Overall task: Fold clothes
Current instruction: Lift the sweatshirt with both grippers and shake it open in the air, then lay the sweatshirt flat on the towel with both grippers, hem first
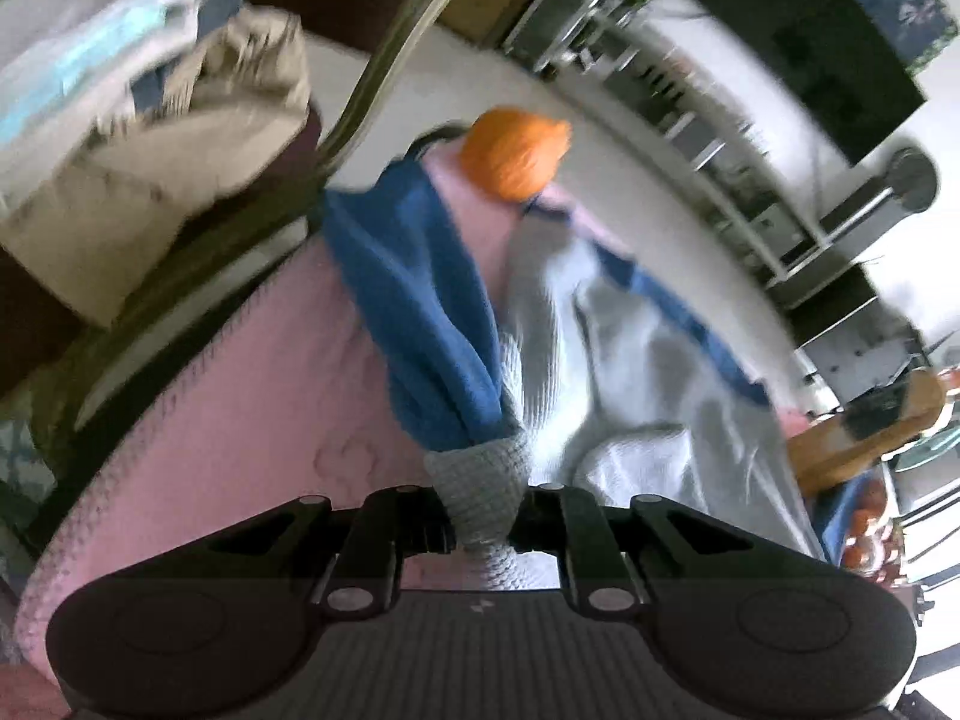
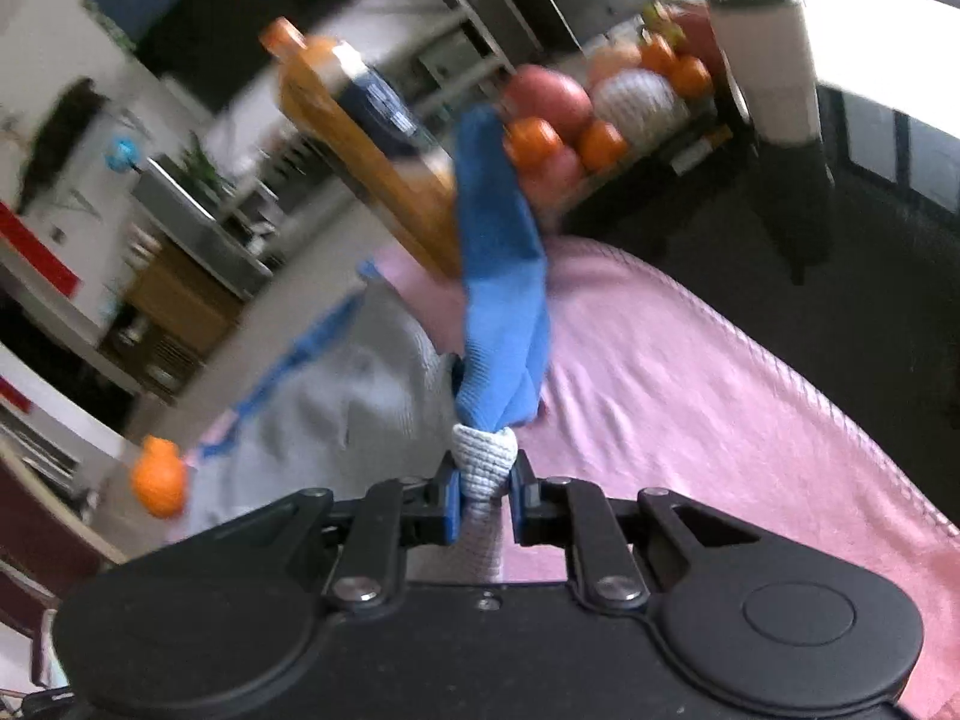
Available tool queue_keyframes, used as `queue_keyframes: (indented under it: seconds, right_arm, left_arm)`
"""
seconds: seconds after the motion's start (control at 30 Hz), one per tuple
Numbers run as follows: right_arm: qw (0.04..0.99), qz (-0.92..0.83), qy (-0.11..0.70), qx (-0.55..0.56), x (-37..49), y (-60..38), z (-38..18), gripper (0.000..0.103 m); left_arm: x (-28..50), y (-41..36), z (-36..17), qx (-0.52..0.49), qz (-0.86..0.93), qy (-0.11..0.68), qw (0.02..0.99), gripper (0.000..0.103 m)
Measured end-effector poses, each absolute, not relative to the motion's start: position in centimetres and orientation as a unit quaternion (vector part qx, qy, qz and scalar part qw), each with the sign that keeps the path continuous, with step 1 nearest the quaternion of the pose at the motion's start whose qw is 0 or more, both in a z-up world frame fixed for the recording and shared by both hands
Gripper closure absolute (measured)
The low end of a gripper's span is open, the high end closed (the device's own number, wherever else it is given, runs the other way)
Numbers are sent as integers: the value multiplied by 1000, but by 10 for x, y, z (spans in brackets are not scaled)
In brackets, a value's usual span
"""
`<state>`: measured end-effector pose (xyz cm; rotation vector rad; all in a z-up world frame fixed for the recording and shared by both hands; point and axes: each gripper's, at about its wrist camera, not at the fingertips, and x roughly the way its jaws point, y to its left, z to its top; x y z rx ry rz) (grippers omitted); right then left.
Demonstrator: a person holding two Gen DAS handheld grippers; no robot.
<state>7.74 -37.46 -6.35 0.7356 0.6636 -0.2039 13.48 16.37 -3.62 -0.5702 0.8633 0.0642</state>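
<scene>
A grey and blue knit sweater (image 1: 630,372) hangs over a pink cloth-covered table (image 1: 240,396). My left gripper (image 1: 480,516) is shut on a grey ribbed cuff with a blue sleeve (image 1: 420,294) rising from it. My right gripper (image 2: 485,489) is shut on the other grey cuff, its blue sleeve (image 2: 504,276) stretched ahead. The sweater's grey body (image 2: 336,396) sags to the left in the right wrist view. Both views are motion-blurred.
An orange ball (image 1: 516,150) lies past the sweater and also shows in the right wrist view (image 2: 157,477). A pile of beige and light clothes (image 1: 150,138) sits at the left. An orange bottle (image 2: 360,138) and a fruit bowl (image 2: 600,114) stand beyond the pink table (image 2: 720,396).
</scene>
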Motion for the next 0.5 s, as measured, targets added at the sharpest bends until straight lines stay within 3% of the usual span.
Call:
queue_keyframes:
  seconds: [0.13,0.27,0.33,0.4,0.5]
  right_arm:
    - [881,-102,323,331,51,-369,-55,88]
    - [863,-109,386,307,45,-363,-94,87]
    - [843,-118,427,305,46,-362,-116,86]
    - [834,-118,440,310,43,-367,-117,81]
    - [834,-123,435,315,33,-376,-110,67]
  left_arm:
    - [138,157,-42,-216,52,440,870,89]
    - [138,150,-100,-158,95,518,835,79]
    - [130,149,-106,-142,113,522,834,77]
    - [119,148,-102,-126,129,520,835,69]
    - [92,148,-77,-92,158,492,851,72]
